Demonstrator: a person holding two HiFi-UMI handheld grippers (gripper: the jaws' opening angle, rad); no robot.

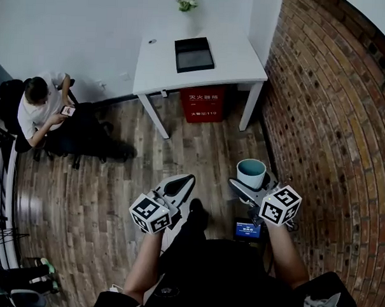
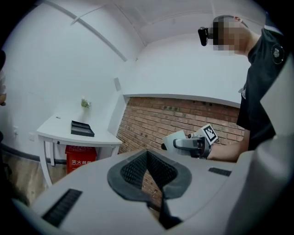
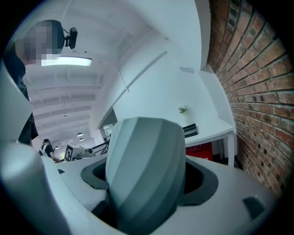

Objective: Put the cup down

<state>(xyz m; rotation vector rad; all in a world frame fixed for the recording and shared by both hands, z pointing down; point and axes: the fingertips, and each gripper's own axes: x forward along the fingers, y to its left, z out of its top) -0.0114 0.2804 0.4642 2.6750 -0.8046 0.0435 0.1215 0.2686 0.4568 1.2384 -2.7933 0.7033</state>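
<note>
While the right tool grips it, cup teal, faceted, upright

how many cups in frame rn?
1. A teal cup, upright, gripped by the right gripper over the wood floor beside the brick wall. None visible on the white table; its black tray is too far off to check inside.

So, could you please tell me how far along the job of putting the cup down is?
Done: the cup is clamped between the fingers of the right gripper. In hand: it is held in the air over the wooden floor, well short of the white table. Left: setting it on a surface and opening the fingers. The left gripper is shut and empty.
</note>
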